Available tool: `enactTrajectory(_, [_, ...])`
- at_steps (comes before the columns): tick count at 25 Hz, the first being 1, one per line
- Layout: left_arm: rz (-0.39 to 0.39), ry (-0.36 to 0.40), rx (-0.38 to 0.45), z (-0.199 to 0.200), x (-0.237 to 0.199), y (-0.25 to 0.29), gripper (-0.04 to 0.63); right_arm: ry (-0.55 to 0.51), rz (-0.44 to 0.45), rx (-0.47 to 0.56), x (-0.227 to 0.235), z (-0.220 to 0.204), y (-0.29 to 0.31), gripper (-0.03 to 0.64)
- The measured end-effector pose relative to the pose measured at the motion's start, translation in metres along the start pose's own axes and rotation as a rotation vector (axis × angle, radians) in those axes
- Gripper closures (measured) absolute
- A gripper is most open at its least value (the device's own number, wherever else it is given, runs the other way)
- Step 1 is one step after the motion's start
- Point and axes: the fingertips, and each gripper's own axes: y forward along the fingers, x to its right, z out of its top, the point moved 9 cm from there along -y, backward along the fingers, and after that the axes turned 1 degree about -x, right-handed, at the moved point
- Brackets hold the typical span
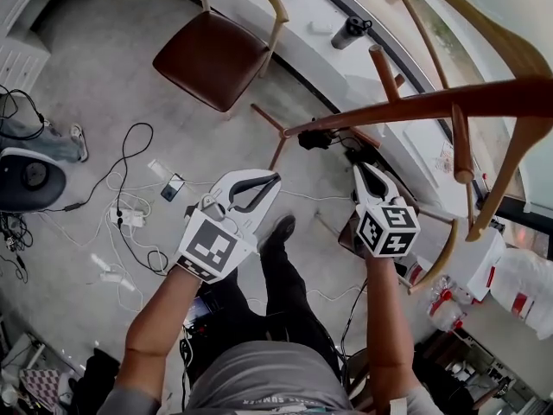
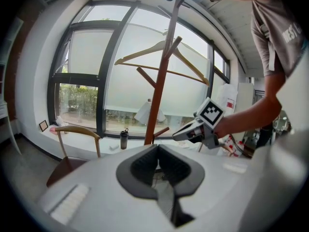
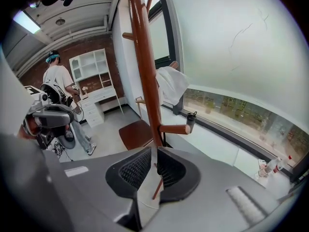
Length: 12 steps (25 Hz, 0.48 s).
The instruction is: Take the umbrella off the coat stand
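Note:
The brown wooden coat stand (image 1: pixel 389 109) runs from its feet on the floor up past my right side, and its pole (image 3: pixel 147 76) rises close ahead in the right gripper view. A wooden hanger (image 2: pixel 159 50) hangs near its top. No umbrella shows clearly. A small black object (image 1: pixel 315 138) sits by the stand's foot and I cannot tell what it is. My right gripper (image 1: pixel 366 173) is beside the pole near a low peg (image 3: pixel 176 128), jaws a narrow gap apart with nothing between them. My left gripper (image 1: pixel 275 180) hangs left of the stand, tips together, empty.
A brown-seated chair (image 1: pixel 212 59) stands at the window ledge, with a dark bottle (image 1: pixel 350 31) on the ledge. Cables and a power strip (image 1: pixel 130 221) lie on the floor at left, beside a phone (image 1: pixel 173 187). Another person (image 3: pixel 58 81) stands farther back. White bags (image 1: pixel 527 288) sit at right.

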Motion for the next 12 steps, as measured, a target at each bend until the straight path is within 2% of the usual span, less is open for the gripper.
enactTrajectory(12, [0.005, -0.038, -0.019, -0.021, -0.014, 0.029, 0.593, -0.043, 0.051, -0.047, 0.012, -0.013, 0.053, 0.491])
